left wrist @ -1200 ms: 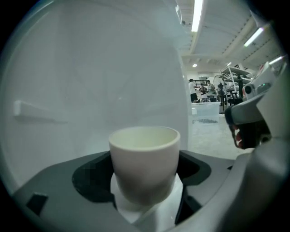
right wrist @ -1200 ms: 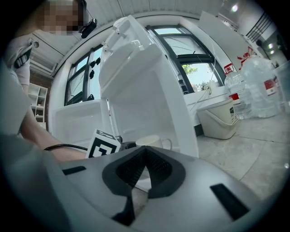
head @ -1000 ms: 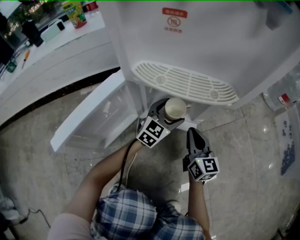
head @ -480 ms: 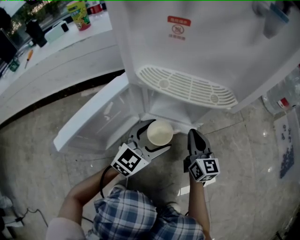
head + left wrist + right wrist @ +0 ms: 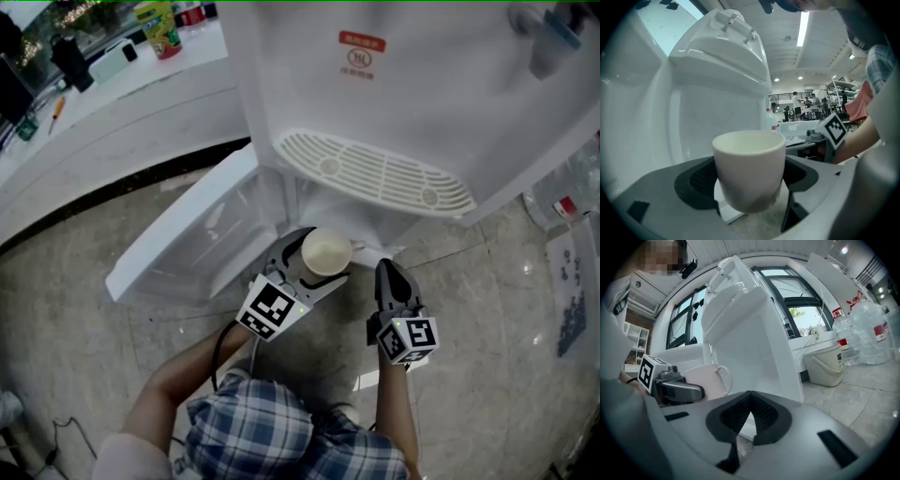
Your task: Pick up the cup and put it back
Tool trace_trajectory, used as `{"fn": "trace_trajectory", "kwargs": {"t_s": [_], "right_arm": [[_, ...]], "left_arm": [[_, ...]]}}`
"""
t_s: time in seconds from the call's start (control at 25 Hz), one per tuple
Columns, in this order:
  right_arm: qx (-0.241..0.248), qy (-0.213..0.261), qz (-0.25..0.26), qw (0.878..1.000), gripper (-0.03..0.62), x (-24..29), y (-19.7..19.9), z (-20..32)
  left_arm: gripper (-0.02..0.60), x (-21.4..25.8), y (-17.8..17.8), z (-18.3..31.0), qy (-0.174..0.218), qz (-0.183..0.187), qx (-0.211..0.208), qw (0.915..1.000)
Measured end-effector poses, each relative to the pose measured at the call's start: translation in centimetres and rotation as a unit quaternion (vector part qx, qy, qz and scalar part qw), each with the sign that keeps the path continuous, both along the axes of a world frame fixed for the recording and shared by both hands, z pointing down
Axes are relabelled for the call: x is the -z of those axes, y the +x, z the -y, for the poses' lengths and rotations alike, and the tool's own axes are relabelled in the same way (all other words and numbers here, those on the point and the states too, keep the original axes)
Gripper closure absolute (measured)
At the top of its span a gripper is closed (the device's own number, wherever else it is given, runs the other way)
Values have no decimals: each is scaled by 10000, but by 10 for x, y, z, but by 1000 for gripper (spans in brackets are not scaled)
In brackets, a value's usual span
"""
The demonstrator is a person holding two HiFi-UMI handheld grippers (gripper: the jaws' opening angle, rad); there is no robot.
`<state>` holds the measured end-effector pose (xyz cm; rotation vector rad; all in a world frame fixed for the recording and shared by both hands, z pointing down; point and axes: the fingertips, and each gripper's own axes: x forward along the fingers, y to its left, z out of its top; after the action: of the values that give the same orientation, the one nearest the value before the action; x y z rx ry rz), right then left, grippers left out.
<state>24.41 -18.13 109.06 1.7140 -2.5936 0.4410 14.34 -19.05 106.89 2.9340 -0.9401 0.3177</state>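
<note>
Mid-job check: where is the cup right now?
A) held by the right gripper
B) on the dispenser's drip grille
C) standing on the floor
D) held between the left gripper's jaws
D: the cup sits clamped between the jaws of the left gripper, while the right gripper is shut on nothing.

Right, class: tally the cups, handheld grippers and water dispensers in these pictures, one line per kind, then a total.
Cup: 1
Grippers: 2, the left gripper holding the cup, the right gripper shut on nothing
Water dispenser: 1
Total: 4
</note>
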Motion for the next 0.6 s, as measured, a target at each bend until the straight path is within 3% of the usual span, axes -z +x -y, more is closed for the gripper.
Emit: {"fn": "trace_trajectory", "kwargs": {"t_s": [0.24, 0.48, 0.6], "right_arm": [[89, -24, 2, 10000, 577, -3, -5, -2], [119, -44, 25, 9999, 577, -5, -7, -1], [120, -56, 45, 9999, 577, -7, -7, -2]], "left_arm": [[164, -23, 21, 42, -102, 7, 370, 9993], [164, -55, 48, 83, -289, 282, 512, 9979], [164, -65, 55, 104, -458, 194, 670, 9965]]}}
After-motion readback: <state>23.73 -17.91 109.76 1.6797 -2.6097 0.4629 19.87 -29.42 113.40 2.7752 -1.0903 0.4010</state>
